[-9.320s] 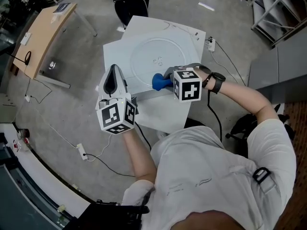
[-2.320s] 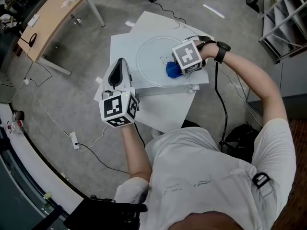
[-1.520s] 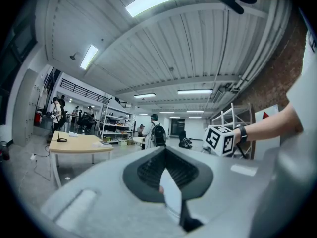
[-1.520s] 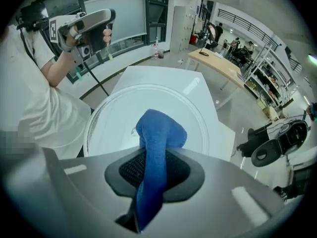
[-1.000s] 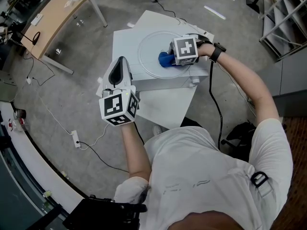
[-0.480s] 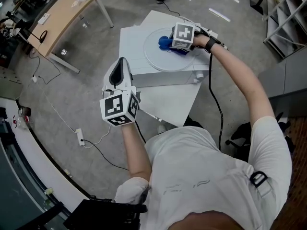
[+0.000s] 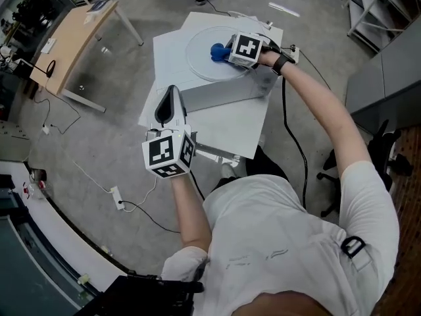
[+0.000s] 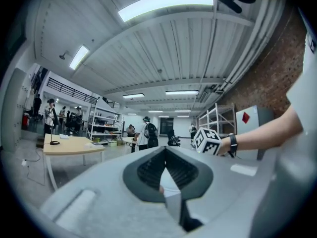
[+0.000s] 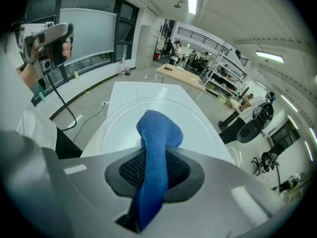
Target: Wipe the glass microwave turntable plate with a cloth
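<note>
Right gripper [image 7: 228, 49] [image 9: 152, 168]: jaws clamped hard on blue cloth [image 7: 216, 50] [image 9: 157, 133], free end bunched against glass turntable plate [image 7: 197, 66] [image 9: 205, 133], near plate's middle. Plate flat on far part of white table [image 7: 227, 127]. Left gripper [image 7: 170, 104] [image 8: 166, 168]: jaws closed together, nothing between them, held by table's near-left edge, well apart from plate. Count: two grippers, one cloth, one plate.

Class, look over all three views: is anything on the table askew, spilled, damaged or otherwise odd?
Nothing looks spilled or broken. The only oddity: the white boards under the glass plate are stacked crooked, with their edges at differing angles. The blue cloth sits clamped in the right gripper.
</note>
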`<state>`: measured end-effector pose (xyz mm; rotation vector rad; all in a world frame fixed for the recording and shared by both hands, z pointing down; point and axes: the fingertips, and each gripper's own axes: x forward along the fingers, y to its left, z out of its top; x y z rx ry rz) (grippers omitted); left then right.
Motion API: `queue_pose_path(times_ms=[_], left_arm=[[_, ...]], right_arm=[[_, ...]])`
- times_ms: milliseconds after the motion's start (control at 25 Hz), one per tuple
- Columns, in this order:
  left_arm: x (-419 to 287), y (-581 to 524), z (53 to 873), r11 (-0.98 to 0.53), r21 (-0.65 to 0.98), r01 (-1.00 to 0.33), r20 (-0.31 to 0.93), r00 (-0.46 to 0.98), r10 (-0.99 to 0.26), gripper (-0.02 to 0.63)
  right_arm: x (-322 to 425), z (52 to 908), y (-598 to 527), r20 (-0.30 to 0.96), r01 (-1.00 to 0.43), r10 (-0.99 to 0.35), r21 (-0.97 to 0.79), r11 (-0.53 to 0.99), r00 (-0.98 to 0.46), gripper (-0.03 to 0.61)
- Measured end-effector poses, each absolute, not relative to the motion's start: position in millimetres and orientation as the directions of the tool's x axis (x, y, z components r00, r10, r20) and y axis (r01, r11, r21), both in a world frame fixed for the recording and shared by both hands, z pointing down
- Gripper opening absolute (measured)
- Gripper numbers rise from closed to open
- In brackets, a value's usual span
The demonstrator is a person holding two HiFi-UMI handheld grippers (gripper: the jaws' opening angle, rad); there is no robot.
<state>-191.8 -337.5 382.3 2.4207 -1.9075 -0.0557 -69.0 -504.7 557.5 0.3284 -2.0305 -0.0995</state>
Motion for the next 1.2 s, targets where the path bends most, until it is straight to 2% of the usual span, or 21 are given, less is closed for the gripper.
queue_pose_path(times_ms=[160, 320, 400, 480, 560, 640, 760, 960, 1200], left_arm=[[-169, -315, 388, -0.277, 0.089, -0.957, 0.005, 0.278, -0.961, 0.003], [-152, -285, 362, -0.271, 0.087, -0.959, -0.034, 0.269, -0.962, 0.003], [-143, -267, 350, -0.259, 0.080, -0.963, -0.060, 0.255, -0.965, 0.003], [-131, -249, 336, -0.264, 0.029, -0.964, -0.091, 0.260, -0.961, 0.003], [-101, -223, 328, -0.307, -0.058, -0.950, -0.091, 0.311, -0.946, 0.003], [-72, -193, 327, -0.306, -0.090, -0.948, -0.096, 0.314, -0.945, 0.004], [-39, -150, 333, -0.236, -0.050, -0.970, -0.126, 0.240, -0.962, 0.003], [-7, -98, 337, -0.152, 0.018, -0.988, -0.103, 0.149, -0.983, 0.003], [38, -70, 318, -0.217, 0.044, -0.975, -0.121, 0.210, -0.970, 0.004]], right_arm=[[-62, 537, -478, 0.822, -0.245, -0.301, 0.204, 0.948, -0.483, 0.064], [-51, 482, -444, 0.686, -0.352, -0.402, 0.221, 0.909, -0.607, 0.063], [-48, 452, -409, 0.549, -0.414, -0.408, 0.121, 0.902, -0.729, 0.059], [-48, 418, -371, 0.341, -0.450, -0.427, 0.011, 0.893, -0.838, 0.057], [-37, 398, -321, 0.169, -0.470, -0.458, -0.035, 0.882, -0.873, 0.057], [-16, 394, -268, 0.081, -0.506, -0.502, -0.026, 0.862, -0.861, 0.057], [21, 392, -197, 0.014, -0.568, -0.568, -0.003, 0.823, -0.823, 0.058], [77, 374, -113, -0.058, -0.620, -0.625, -0.080, 0.780, -0.778, 0.058], [114, 348, -69, -0.088, -0.683, -0.685, -0.057, 0.728, -0.723, 0.058]])
